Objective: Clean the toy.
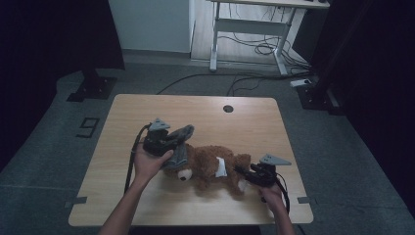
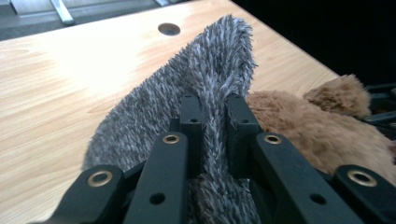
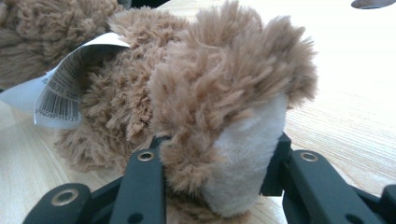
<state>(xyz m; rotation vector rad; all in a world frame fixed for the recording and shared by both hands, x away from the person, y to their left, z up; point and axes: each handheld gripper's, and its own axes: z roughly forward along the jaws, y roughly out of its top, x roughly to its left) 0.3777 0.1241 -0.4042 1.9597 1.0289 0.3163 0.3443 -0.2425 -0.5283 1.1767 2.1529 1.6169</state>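
Note:
A brown teddy bear (image 1: 210,169) lies on its back on the wooden table (image 1: 205,112), head toward the left, with a white label (image 1: 220,167) on its belly. A grey fuzzy cloth (image 1: 178,144) is draped at the bear's head. My left gripper (image 1: 166,142) is shut on that grey cloth (image 2: 210,93), whose pile stands up between the jaws. My right gripper (image 1: 244,177) is shut on the bear's foot (image 3: 243,140), brown fur with a cream sole. The barcode label (image 3: 60,88) hangs to the left of the foot.
A round cable hole (image 1: 228,108) sits near the table's far edge. Beyond the table are a white desk frame (image 1: 249,29) with cables on the floor and dark stands at both sides. A number 9 (image 1: 88,126) is marked on the floor at left.

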